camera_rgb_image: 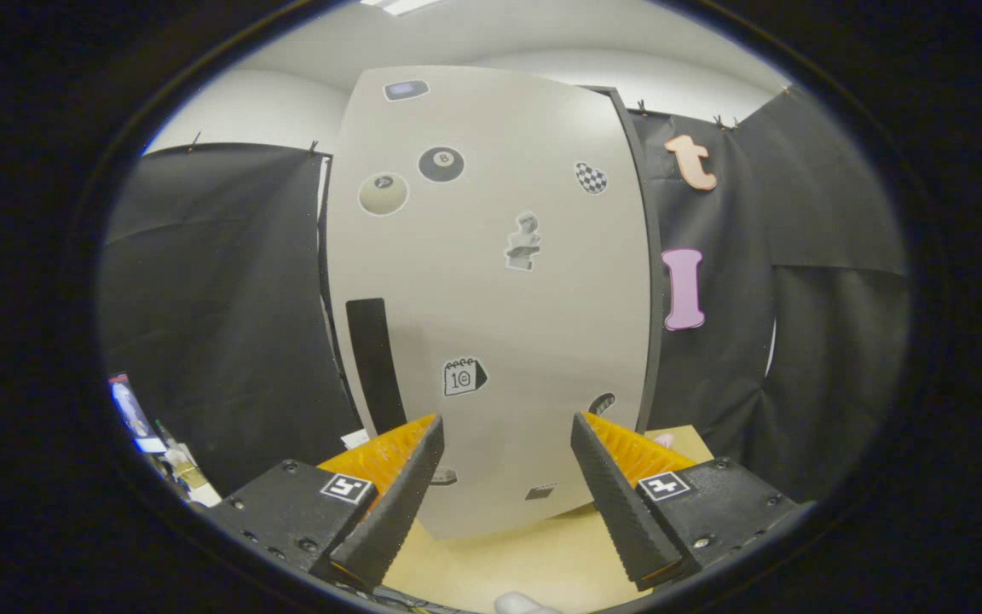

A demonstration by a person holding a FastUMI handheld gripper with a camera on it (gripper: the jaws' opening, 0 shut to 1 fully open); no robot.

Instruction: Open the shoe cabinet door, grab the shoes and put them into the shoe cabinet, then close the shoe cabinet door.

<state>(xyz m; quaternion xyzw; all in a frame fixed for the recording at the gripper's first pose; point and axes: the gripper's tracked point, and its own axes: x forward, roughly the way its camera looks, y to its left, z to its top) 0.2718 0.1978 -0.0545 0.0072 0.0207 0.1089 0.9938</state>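
Cabinet door, rigid, flat and judged light on its hinges, is seen shut just beyond the wide-spread, empty hand-held gripper, best taken at the dark handle strip at ten o'clock.

From here my tongs stand apart with nothing between them, their rear bodies cut off at the picture's edge. The shoe cabinet door hides whatever is behind it. At 6 o'clock a pale object on the bench is cropped; I cannot identify it. Clutter at 8 o'clock is too small to read.
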